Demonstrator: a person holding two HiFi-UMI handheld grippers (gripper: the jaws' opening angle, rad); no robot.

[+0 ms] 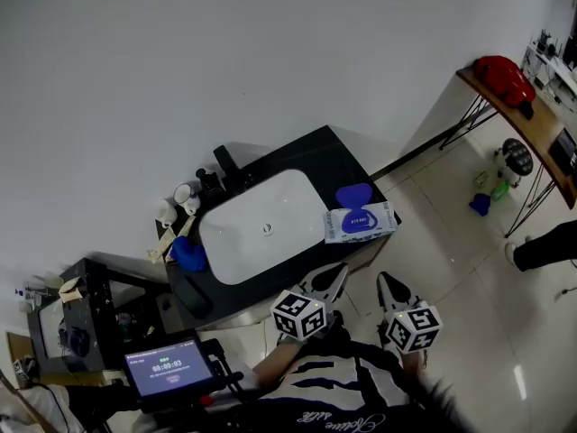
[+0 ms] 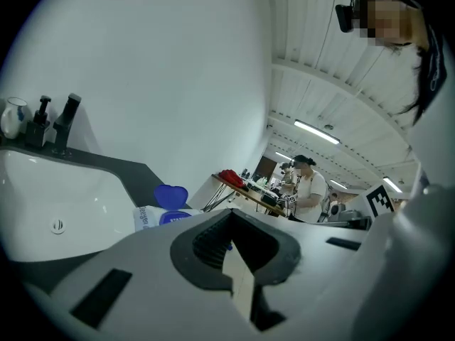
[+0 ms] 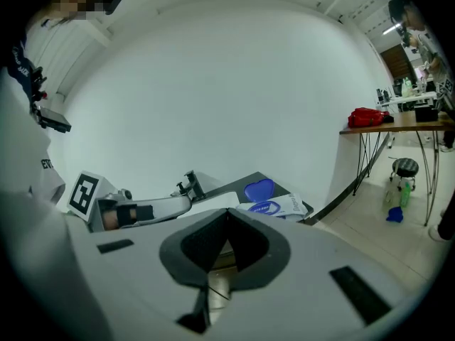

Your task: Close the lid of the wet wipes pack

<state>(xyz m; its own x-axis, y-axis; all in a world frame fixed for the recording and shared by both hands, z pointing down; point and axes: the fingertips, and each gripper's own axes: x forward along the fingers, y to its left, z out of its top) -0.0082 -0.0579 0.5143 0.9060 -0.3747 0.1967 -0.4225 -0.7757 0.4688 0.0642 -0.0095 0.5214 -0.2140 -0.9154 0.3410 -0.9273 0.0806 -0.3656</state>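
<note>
The wet wipes pack [image 1: 361,222] lies on the black counter [image 1: 334,156] just right of the white sink [image 1: 243,242]. Its blue lid [image 1: 353,194] stands flipped open at the pack's far side. Both grippers hang below the counter's front edge, close to the person's body and well short of the pack: the left gripper [image 1: 329,280] and the right gripper [image 1: 390,289], each shut with nothing between its jaws. The pack [image 2: 153,217] and lid [image 2: 171,195] show beyond the shut left gripper [image 2: 229,213]. The pack [image 3: 281,206] also shows past the shut right gripper [image 3: 227,213].
A black faucet [image 1: 225,162] and small bottles [image 1: 185,197] stand behind the sink, and a blue object [image 1: 189,255] lies at its left. A tablet screen [image 1: 168,368] sits at lower left. A wooden table with a red item [image 1: 503,78] stands far right.
</note>
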